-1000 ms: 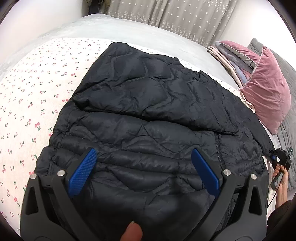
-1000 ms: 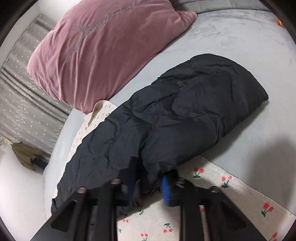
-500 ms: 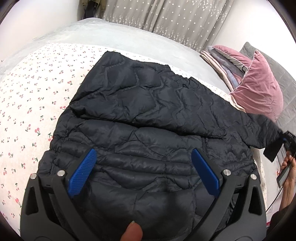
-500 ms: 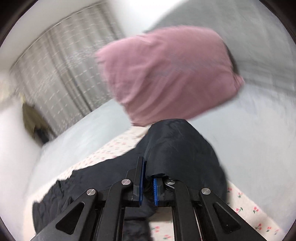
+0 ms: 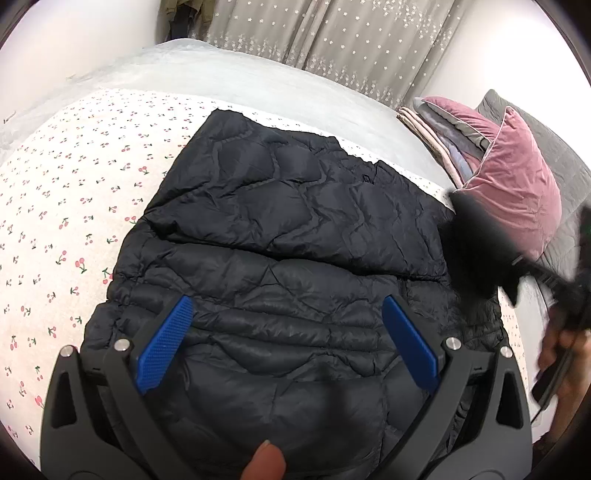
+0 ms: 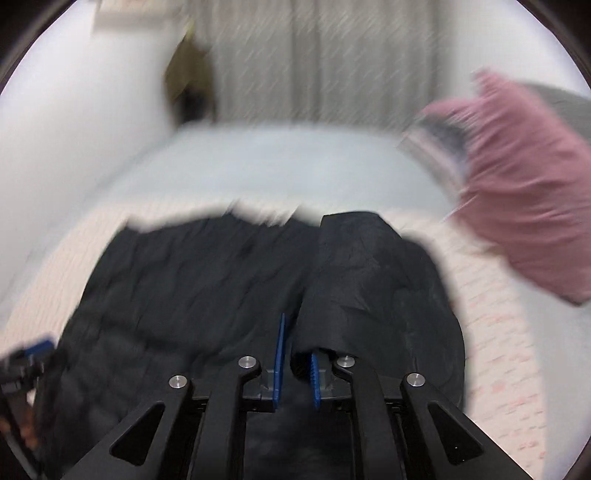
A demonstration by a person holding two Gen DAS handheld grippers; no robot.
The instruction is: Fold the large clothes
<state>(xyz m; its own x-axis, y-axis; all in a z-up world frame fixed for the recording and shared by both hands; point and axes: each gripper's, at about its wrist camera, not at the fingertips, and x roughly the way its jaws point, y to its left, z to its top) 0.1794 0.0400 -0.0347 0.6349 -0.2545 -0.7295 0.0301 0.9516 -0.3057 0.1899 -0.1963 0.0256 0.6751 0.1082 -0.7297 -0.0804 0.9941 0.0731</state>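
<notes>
A black quilted puffer jacket (image 5: 280, 236) lies spread on a cherry-print sheet (image 5: 66, 206) on the bed. One sleeve is folded across its upper body. My left gripper (image 5: 288, 339) is open and hovers over the jacket's near part, holding nothing. My right gripper (image 6: 295, 365) is shut on the other sleeve (image 6: 369, 280) and holds it lifted above the jacket body (image 6: 184, 280); this view is blurred by motion. In the left wrist view the right gripper (image 5: 546, 280) and the raised sleeve (image 5: 476, 258) show as a dark blur at the right.
A pink velvet pillow (image 5: 517, 184) lies at the right with folded bedding (image 5: 443, 125) behind it. A grey blanket (image 5: 258, 85) covers the far bed. Starred curtains (image 5: 332, 37) and a white wall stand behind. Something dark hangs in the corner (image 5: 181, 18).
My right gripper has lifted the sleeve off the bed and swung it left over the jacket, turning away from the pillow. My left gripper has risen slightly, staying open.
</notes>
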